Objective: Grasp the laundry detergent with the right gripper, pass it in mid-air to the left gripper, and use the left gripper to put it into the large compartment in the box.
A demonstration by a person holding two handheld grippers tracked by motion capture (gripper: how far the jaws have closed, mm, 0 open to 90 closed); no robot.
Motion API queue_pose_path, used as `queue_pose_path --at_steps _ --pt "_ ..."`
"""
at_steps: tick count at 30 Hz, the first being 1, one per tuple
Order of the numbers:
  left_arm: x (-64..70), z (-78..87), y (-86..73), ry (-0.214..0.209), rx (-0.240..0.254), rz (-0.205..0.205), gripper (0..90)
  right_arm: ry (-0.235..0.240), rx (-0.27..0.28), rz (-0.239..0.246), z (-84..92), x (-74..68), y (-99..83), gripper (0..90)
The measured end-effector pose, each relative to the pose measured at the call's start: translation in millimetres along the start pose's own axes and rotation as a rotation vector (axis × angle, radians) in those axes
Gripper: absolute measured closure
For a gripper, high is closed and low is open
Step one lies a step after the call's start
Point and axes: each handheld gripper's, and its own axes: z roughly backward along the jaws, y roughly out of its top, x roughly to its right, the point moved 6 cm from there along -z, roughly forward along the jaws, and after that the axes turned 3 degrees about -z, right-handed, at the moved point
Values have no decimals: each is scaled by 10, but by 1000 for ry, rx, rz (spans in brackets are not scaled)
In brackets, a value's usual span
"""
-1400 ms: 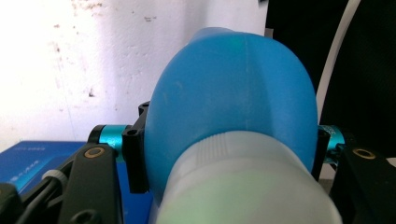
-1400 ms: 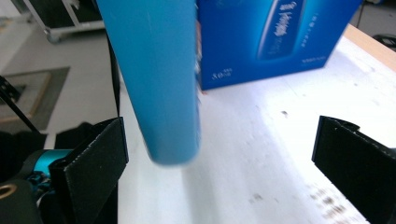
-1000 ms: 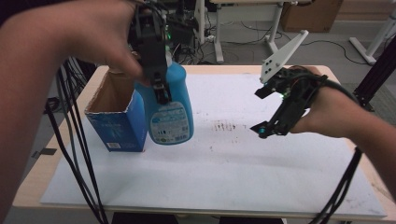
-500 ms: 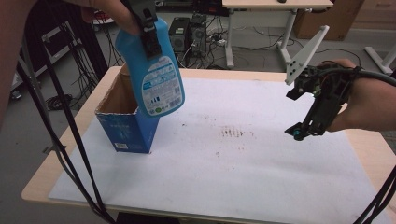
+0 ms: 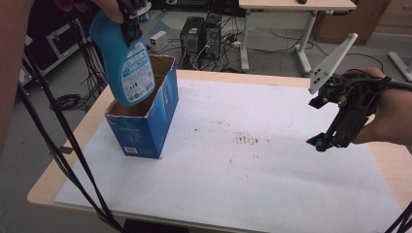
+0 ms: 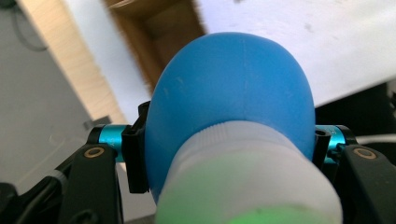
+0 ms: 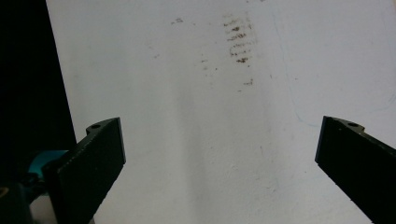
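Right gripper (image 5: 324,140) over stained white sheet (image 5: 252,184), wooden table (image 5: 63,167)

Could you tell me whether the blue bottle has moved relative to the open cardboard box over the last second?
Yes. The blue bottle, held in the left gripper, has risen from beside the cardboard box to above its open top.

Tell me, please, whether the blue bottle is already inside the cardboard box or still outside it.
Mostly outside: the blue bottle, held tilted by the left tongs, hangs over the open blue box, its base about level with the rim.

Grey floor (image 5: 68,85), white-legged desks (image 5: 299,6), computer towers (image 5: 201,34)
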Motion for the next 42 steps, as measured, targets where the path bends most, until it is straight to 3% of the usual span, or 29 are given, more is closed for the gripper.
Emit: queue_pose_path --at_steps 7,12,21,24,26,28,31,37,42 --pt "-147 -194 43 2 -14 72 377 -4 -11 -3 -41 4 25 6" --pt "-187 -381 73 -17 -29 70 376 -5 -10 0 -71 7 23 6" --pt "-171 -1012 167 -40 -79 -85 377 -4 -18 -16 -148 30 0 6" --pt "-181 -1202 176 -21 -93 -186 377 -5 -25 -11 -169 29 -1 6" --pt "-186 -1324 188 -14 -77 -269 376 -5 -25 -11 -185 30 -2 6" --pt "-189 -1447 180 -6 -83 -303 377 -4 -31 -16 -201 29 -6 6" --pt "-189 -1612 179 4 -86 -385 376 -3 -39 -17 -230 32 -10 6" --pt "-221 -1802 183 6 -89 -463 376 -3 -50 -21 -254 25 6 6" --pt "-248 -1905 180 5 -84 -481 375 -4 -62 -24 -276 25 11 6"
